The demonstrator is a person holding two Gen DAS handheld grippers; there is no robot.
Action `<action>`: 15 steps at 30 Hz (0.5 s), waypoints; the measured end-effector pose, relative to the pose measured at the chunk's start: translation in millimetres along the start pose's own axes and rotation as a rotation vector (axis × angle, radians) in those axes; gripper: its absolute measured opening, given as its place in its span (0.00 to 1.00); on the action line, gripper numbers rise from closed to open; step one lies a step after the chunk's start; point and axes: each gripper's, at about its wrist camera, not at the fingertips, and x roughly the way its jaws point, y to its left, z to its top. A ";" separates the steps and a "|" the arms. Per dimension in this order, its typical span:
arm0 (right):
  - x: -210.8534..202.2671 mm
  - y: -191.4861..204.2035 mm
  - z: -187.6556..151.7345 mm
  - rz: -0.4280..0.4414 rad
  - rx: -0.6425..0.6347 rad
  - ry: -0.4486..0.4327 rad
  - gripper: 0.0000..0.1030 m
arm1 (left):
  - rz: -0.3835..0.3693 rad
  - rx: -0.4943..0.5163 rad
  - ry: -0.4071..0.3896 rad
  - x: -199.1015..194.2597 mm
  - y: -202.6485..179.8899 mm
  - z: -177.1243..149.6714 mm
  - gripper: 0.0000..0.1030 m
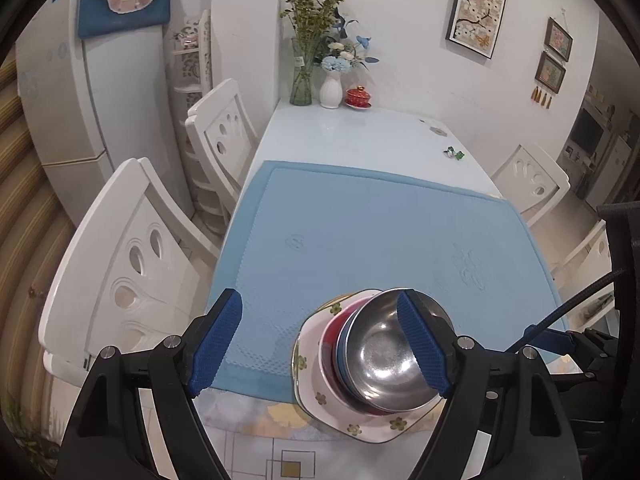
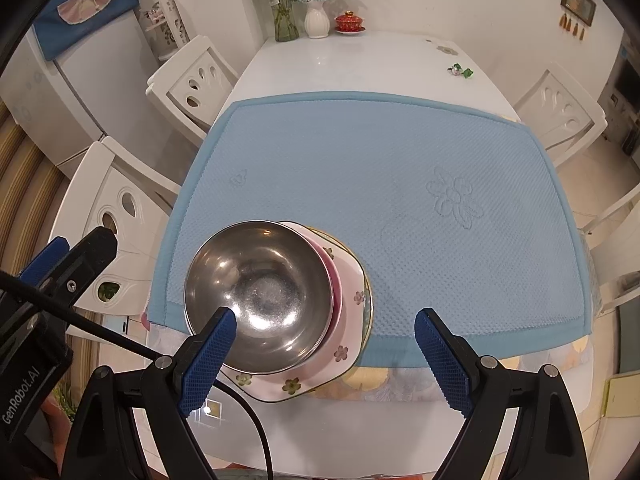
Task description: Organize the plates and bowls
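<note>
**Black frames, blue pads on both tools**

Left gripper: black plastic arms, silver round screws at the joints, ridged blue pads on the fingers. Right gripper is built the same. There's a thin black cable, and white lettering reading GenRobot.AI on a black housing.

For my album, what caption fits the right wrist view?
Open right gripper above a steel bowl stacked on a floral plate at the blue mat's edge.

White table, blue mat covered its near half, plate with stacked bowls sat on mat's near-left edge, vases and red cup stood at far edge
</note>
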 end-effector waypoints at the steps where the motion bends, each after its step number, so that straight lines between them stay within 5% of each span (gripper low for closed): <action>1: -0.4 0.5 -0.5 -0.001 0.000 -0.001 0.87 | 0.000 0.001 0.002 -0.3 -0.1 -0.4 0.76; 15: -4.1 -0.5 -7.8 0.000 0.010 -0.008 0.87 | -0.021 -0.007 0.015 -3.0 0.8 -4.0 0.76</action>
